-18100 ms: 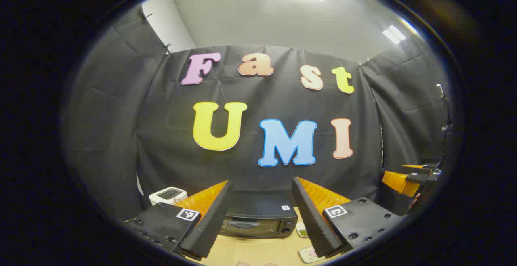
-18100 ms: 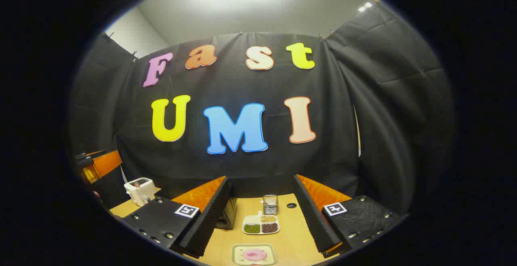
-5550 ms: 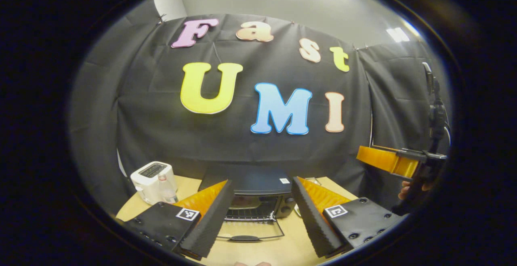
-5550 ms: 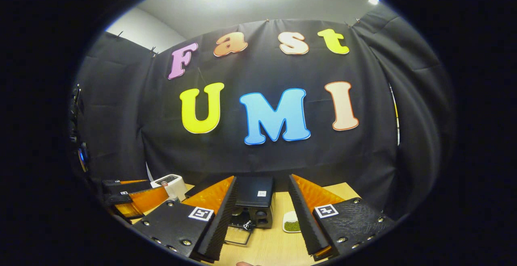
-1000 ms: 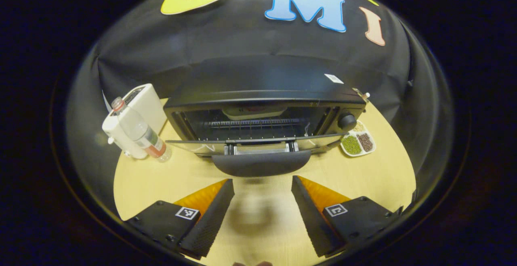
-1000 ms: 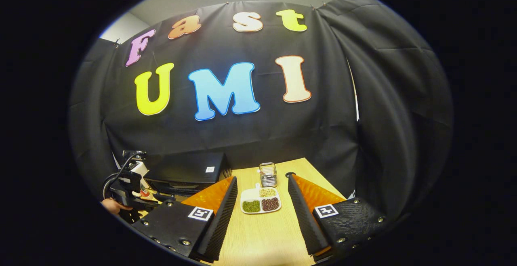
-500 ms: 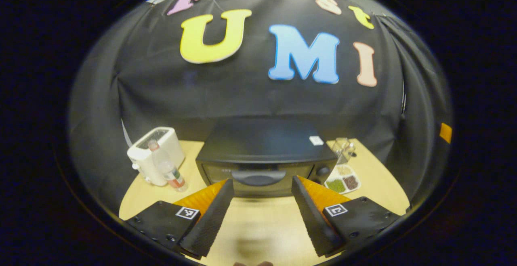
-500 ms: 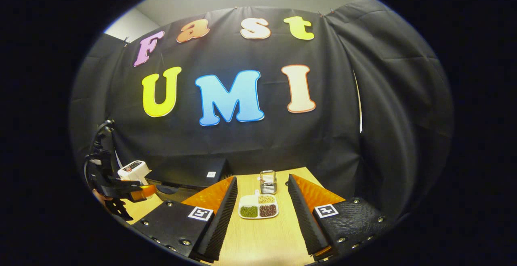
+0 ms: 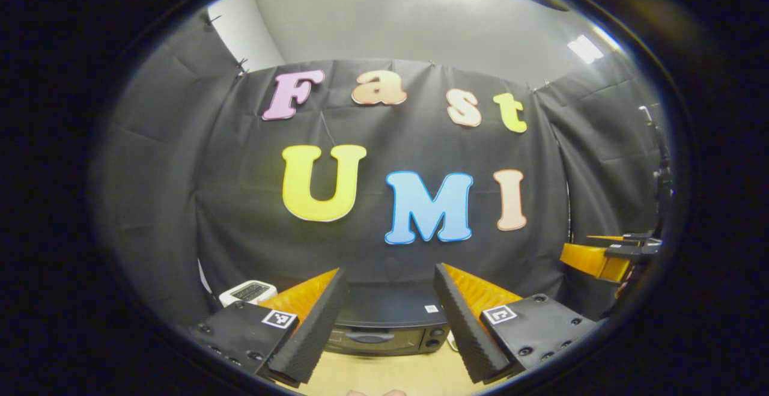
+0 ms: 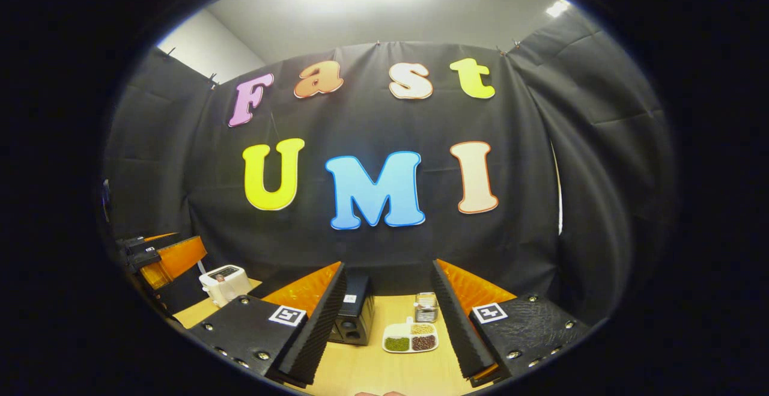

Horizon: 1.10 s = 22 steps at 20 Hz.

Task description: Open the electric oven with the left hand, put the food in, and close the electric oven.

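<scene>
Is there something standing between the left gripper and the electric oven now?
Nothing visible does. The left gripper is open and faces the electric oven, whose door is shut. Only bare table lies between them.

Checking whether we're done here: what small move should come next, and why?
Probably none beyond lowering both grippers to rest. The oven door looks shut, handle up against its front. The left gripper and right gripper both hang back from the table with jaws open and empty, so the job looks finished.
</scene>
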Each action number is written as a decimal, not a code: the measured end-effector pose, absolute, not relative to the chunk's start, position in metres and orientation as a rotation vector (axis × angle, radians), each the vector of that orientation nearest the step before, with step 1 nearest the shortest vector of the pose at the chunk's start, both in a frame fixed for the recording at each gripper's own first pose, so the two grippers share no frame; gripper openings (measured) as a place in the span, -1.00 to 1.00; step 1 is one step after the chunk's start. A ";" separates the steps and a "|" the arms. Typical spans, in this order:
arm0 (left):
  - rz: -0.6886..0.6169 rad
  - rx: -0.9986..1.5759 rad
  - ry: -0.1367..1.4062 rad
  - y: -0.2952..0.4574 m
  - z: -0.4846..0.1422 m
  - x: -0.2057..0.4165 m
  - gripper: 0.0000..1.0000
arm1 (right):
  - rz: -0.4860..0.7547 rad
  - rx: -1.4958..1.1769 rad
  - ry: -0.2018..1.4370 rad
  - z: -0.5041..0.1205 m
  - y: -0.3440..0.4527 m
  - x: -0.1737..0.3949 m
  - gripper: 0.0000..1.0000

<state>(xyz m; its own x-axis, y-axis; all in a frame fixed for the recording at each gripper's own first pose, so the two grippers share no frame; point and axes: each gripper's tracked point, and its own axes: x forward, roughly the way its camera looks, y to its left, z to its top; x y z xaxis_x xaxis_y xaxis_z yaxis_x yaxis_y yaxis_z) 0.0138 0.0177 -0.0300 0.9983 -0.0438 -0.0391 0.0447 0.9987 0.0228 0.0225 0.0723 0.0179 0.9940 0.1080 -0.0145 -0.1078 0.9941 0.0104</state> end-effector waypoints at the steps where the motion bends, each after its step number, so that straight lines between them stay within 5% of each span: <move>1: -0.043 0.032 0.045 0.020 -0.029 0.010 1.00 | 0.113 0.020 0.012 0.019 0.077 0.022 0.72; 22: -0.171 -0.022 0.113 0.061 -0.034 0.005 1.00 | -0.009 0.013 0.036 0.008 0.116 -0.010 0.72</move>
